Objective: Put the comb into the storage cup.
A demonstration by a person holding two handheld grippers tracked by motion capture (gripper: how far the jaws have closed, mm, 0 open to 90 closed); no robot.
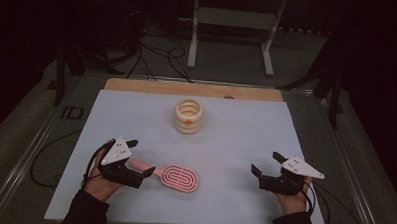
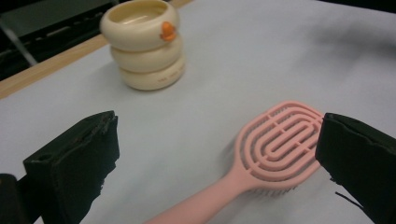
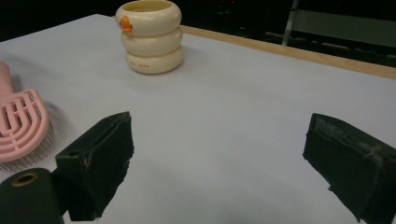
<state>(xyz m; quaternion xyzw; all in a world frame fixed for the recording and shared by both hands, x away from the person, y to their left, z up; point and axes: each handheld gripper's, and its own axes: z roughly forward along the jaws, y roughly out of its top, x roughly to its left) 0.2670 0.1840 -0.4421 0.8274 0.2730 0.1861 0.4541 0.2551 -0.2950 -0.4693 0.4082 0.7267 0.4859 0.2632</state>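
A pink hairbrush (image 1: 174, 176) lies flat on the pale worktop (image 1: 245, 138), near its front edge, handle pointing toward the person's left hand. The left tongs (image 1: 139, 157) hover right over that handle, jaws spread wide with the handle running between them, not pinching it. In the left gripper view the brush head (image 2: 280, 142) sits close to one jaw. The right tongs (image 1: 265, 163) rest well apart from the brush, likewise spread and holding nothing. A cream ringed cup with an orange duck mark (image 1: 189, 116) stands upright farther back, near the middle.
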